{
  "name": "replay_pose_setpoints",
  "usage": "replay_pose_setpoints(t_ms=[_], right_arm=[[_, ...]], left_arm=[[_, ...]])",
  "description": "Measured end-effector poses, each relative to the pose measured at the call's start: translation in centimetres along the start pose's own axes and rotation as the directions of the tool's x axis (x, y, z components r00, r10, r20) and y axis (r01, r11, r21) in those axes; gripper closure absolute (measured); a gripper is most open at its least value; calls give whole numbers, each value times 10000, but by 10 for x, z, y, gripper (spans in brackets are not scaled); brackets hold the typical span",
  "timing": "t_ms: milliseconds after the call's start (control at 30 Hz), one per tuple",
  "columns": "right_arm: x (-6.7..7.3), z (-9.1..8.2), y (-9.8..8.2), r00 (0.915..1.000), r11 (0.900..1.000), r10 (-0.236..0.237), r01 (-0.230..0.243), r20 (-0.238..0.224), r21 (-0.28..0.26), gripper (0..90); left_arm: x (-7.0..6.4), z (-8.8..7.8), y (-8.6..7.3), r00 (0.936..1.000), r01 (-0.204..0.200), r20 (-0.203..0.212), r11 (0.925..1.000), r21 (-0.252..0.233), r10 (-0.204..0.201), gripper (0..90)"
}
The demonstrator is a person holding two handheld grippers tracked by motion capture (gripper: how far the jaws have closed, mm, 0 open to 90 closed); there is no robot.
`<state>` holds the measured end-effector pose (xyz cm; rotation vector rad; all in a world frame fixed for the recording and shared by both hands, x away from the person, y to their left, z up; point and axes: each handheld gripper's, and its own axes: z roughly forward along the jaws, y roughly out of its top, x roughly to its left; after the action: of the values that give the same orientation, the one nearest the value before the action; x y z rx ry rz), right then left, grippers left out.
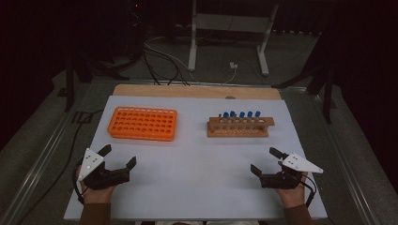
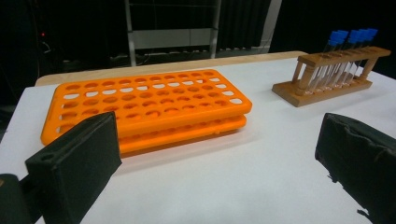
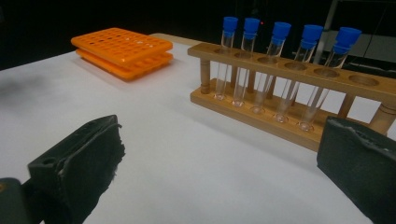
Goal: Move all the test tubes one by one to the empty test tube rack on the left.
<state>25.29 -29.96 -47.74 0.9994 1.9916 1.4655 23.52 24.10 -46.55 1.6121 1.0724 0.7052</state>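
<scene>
At the table's near left edge, left gripper rests in the person's hand, jaws spread wide, nothing between them. Beyond it, orange rack lies flat on the white surface, holes empty, well apart from the jaws. Right of that, wooden rack stands upright with five blue-capped test tubes in a row, one end hole free. Near right edge, right gripper in hand, jaws spread, holding nothing, well short of the wooden rack.
</scene>
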Motion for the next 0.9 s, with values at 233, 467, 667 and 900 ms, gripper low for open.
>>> replay_pose_setpoints(t_ms=[233,467,667,900], right_arm=[[-1,1,0,9999,9999,122,-122,-17,-4,0],[-1,2,0,9999,9999,112,-112,63,-9,0],[0,4,3,9999,9999,135,-135,93,10,0],[-2,5,22,9999,9998,26,-24,139,-193,0]], left_arm=[[-2,2,0,10000,-47,-42,10000,40,47,10],[-2,1,1,9996,-84,-259,9999,-80,82,10],[-4,2,1,9990,-125,-428,9999,-84,121,10],[-2,3,0,9982,-30,-605,10000,-65,26,10]])
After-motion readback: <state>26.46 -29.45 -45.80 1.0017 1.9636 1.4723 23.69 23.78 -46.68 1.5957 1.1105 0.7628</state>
